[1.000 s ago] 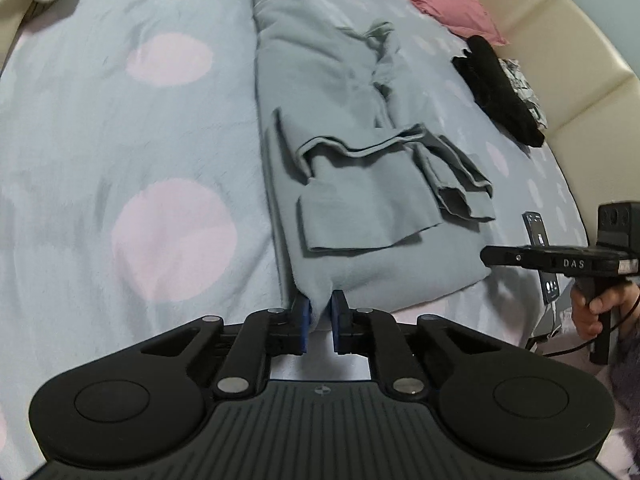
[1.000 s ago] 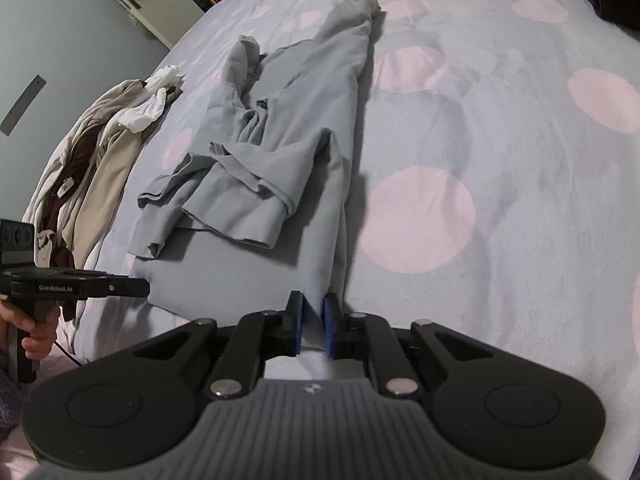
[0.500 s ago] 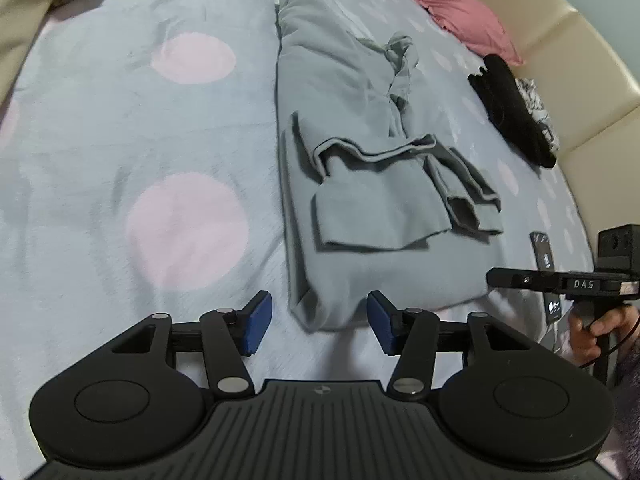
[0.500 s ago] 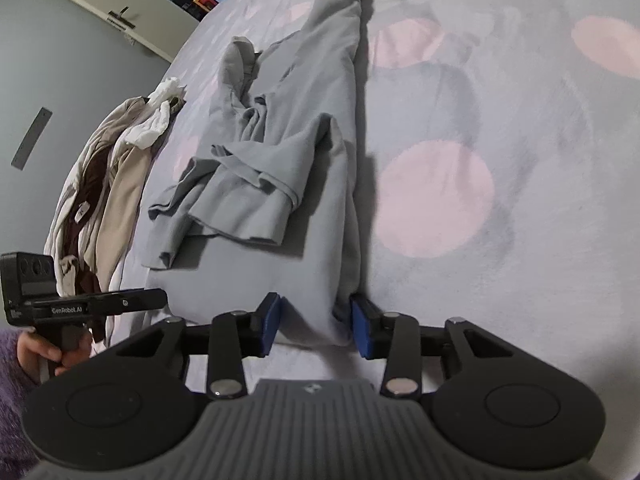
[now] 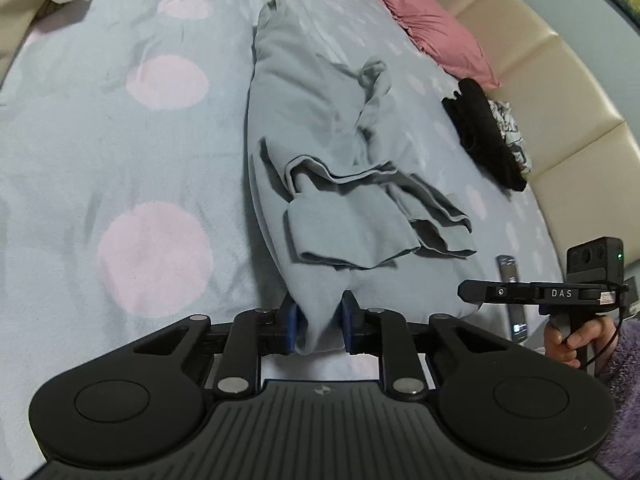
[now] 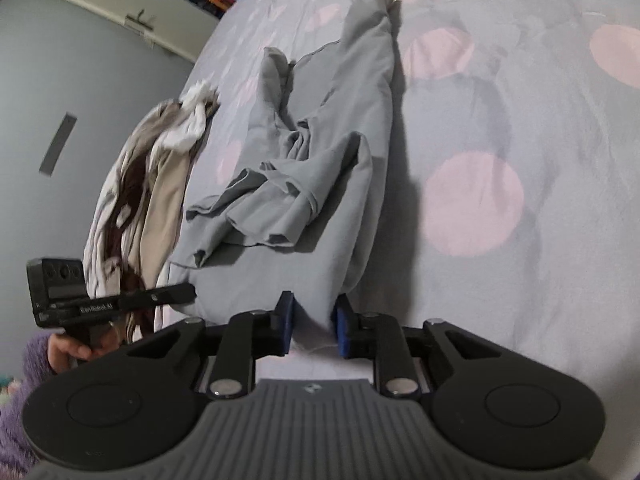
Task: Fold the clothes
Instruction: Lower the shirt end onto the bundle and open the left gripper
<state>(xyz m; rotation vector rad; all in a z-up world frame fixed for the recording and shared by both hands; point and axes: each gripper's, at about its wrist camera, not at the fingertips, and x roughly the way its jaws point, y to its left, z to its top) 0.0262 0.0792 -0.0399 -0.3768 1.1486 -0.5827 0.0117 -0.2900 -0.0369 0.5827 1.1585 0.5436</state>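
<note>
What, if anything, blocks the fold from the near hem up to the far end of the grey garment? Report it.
Nothing visible blocks it. Both tongs, left and right, have just closed on the grey garment's near hem. Only its own bunched sleeves lie mid-body; the folded layer would land on them. The black clothing sits off to the side.

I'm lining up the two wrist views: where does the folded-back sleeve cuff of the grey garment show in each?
Left wrist view: sleeve cuff at centre, just above the left gripper.
Right wrist view: sleeve cuff left of centre, above the right gripper.
Shared landmark: the grey garment, its near hem between both grippers' jaws.
</note>
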